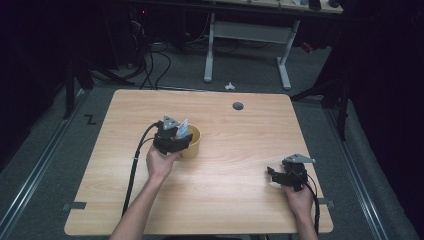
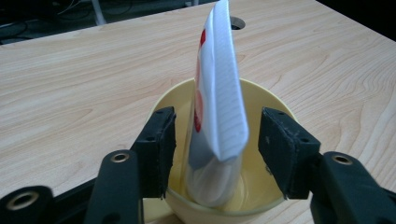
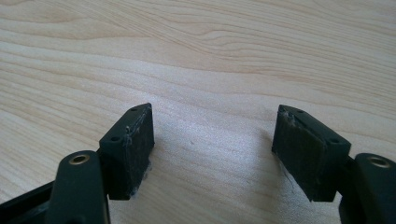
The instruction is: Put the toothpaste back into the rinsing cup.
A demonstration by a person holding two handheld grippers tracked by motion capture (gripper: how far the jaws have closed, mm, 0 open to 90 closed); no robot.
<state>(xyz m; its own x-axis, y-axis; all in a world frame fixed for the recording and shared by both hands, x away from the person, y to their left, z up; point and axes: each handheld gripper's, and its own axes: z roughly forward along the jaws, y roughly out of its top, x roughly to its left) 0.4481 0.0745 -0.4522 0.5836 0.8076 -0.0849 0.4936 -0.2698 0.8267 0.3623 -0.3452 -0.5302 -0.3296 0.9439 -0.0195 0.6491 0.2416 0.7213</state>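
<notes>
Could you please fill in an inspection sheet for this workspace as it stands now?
Surface: wooden table, light grain, with a round grommet hole near the far edge.
Job's things: white tube with red print stands crimped end up in the yellow cup, leaning a little.
Clutter: nothing seen on the table.
Grippers: left gripper at the cup, jaws open either side of the tube, pads apart from it; right gripper open over bare wood near the right edge.
Cables: a black cable trails from the left gripper towards the near edge; loose cables lie on the floor beyond.
Surroundings: dark room, grey floor, white desk frame behind the table.
</notes>
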